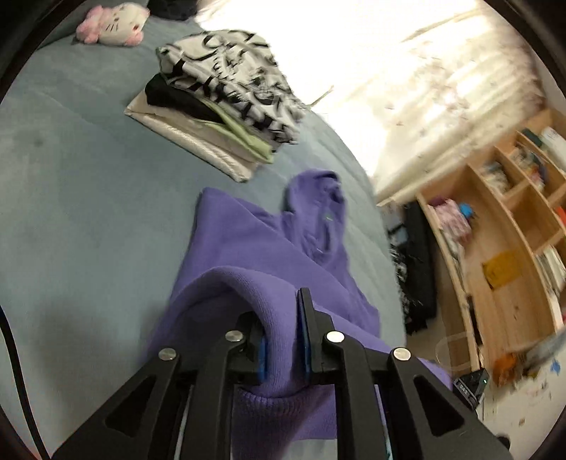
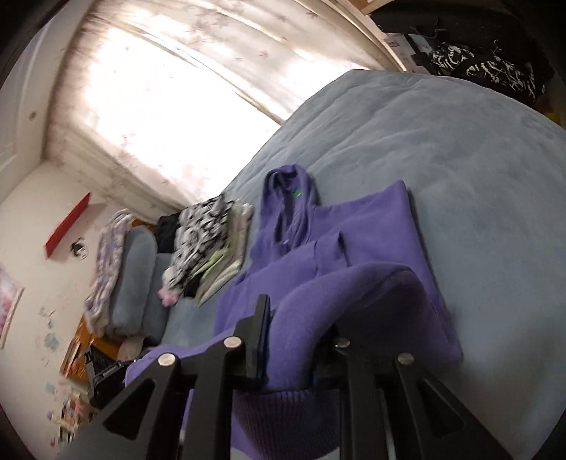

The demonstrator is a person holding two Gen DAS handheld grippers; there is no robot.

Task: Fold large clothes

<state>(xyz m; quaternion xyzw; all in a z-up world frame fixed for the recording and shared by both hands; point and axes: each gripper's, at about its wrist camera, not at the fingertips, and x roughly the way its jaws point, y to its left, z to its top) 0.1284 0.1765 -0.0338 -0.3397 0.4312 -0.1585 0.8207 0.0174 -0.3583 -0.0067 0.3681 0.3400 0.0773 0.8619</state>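
A purple hoodie lies on the blue-grey bed, its hood pointing away. My left gripper is shut on the hoodie's ribbed bottom hem and holds it lifted, the cloth draping over the fingers. In the right wrist view the same hoodie lies on the bed, and my right gripper is shut on the other end of the hem, raised above the body of the garment. The right finger there is hidden under the cloth.
A stack of folded clothes sits on the bed beyond the hoodie, also in the right wrist view. A pink and white plush toy lies far left. Wooden shelves stand past the bed's right edge. Bright curtains behind.
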